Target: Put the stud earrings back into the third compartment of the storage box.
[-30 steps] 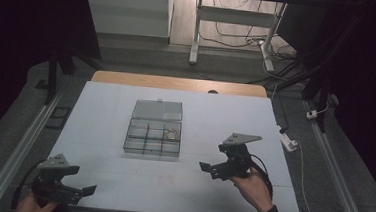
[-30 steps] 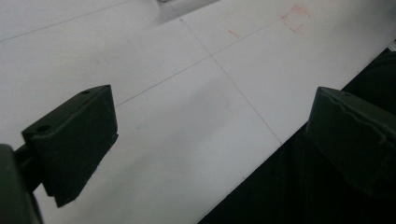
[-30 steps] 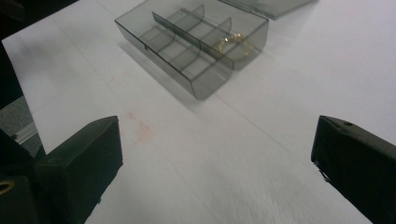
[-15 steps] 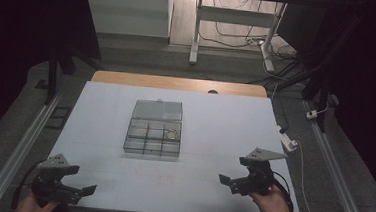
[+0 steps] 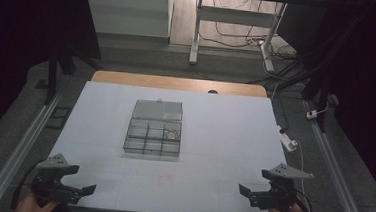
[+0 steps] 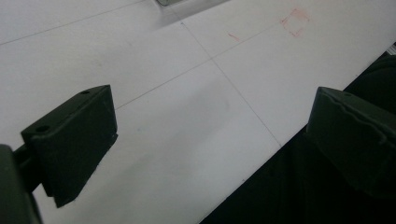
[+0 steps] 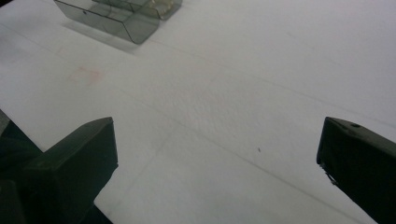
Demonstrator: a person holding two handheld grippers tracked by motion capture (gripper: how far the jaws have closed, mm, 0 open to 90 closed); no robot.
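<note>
A clear plastic compartment box (image 5: pixel 152 139) lies in the middle of the white table sheet (image 5: pixel 224 138), its lid (image 5: pixel 157 110) folded open toward the far side. A small pale ring-like item (image 5: pixel 173 134) rests in its right-hand compartment. My left gripper (image 5: pixel 84 191) is at the near left corner, open and holding nothing; in the left gripper view its jaws (image 6: pixel 210 140) stand wide apart over bare sheet. My right gripper (image 5: pixel 248 195) is at the near right corner, open as well. The right gripper view shows the right gripper (image 7: pixel 215 154) empty, with the box (image 7: pixel 116 14) far off at top left.
Faint red pencil marks (image 6: pixel 294 21) lie on the sheet near the front. A white adapter (image 5: pixel 286 141) with a cord sits just off the table's right edge. Metal rails (image 5: pixel 17 149) run along both sides. A wooden strip (image 5: pixel 177 83) borders the far edge.
My right gripper has drawn back from the middle right of the table to the near right corner. The left gripper and the box have stayed put.
</note>
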